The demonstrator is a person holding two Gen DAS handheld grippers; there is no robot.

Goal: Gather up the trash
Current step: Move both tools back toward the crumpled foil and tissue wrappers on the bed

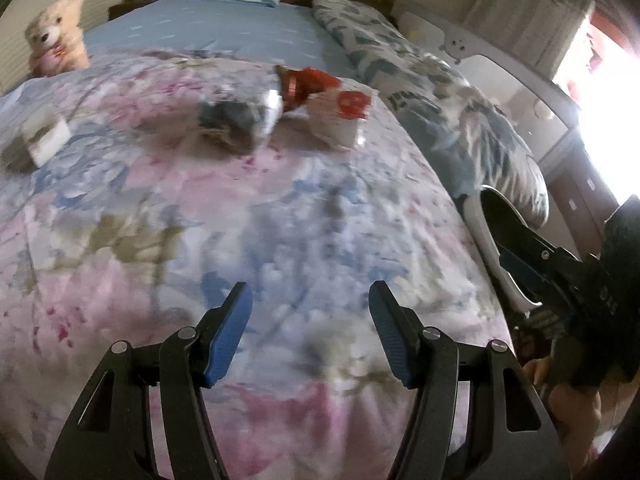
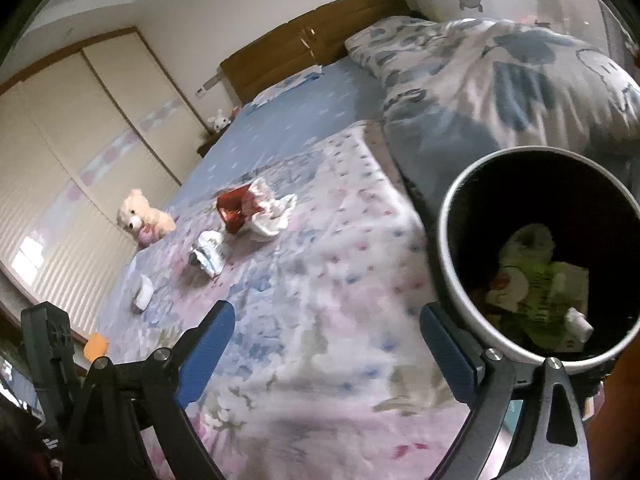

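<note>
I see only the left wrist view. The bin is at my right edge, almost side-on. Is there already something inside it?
Observer: Yes. The right wrist view looks into the bin, and a green and white wrapper lies at its bottom.
Operator: Does the right tool hold anything?
Observer: No. The right tool is open, with only the bedcover showing between its fingers.
Operator: Is there anything at the left that I miss?
Observer: A small orange thing shows just past the bedcover's left edge. I cannot tell what it is.
</note>
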